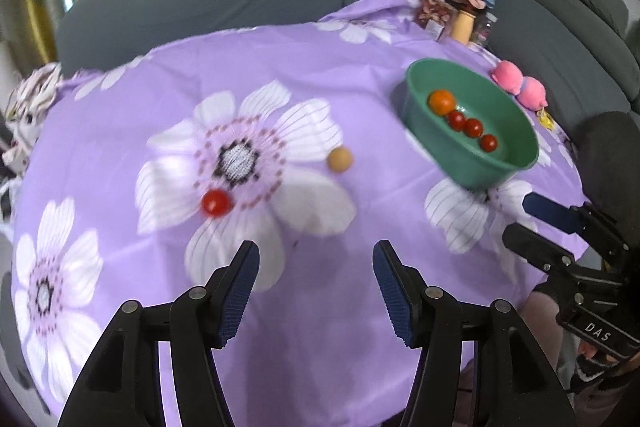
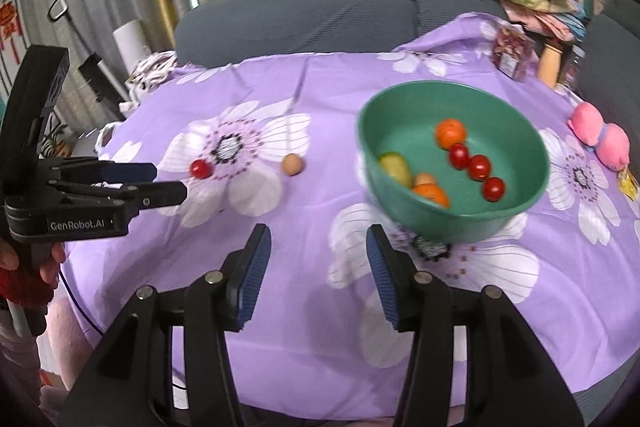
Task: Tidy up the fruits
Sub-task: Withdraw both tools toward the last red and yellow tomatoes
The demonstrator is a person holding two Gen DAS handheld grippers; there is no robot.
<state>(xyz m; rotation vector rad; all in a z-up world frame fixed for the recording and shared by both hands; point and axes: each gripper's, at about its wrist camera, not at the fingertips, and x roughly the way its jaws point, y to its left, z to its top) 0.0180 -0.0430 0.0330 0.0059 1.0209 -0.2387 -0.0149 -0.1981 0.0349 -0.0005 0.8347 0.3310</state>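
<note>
On the left of the desk (image 1: 360,307), which is wearing a purple flowered cloth, a red tomato (image 1: 216,202) is lying loose on a big white flower. Just right of it, a little farther back, a tan round fruit (image 1: 340,159) is sitting apart from the tomato. Both are still waiting outside the green bowl (image 1: 416,83), which is standing to the right and already holding oranges, red tomatoes and a yellow-green fruit.

The left gripper (image 1: 316,287) is hanging released over the near edge with nothing between its pads. The tomato is lying ahead and slightly to its left, and the tan fruit ahead and slightly right, so this hand looks the nearer one for either pickup; both fruits are round, so no long axis matters.

The right gripper (image 2: 316,275) is also standing released and empty, pointing at bare cloth just short of the bowl's near wall, with the loose fruits well off to its left.

Readable writing: "GenRobot.AI" on the left gripper's body in the right wrist view, and "DAS" on the right gripper's in the left wrist view.
</note>
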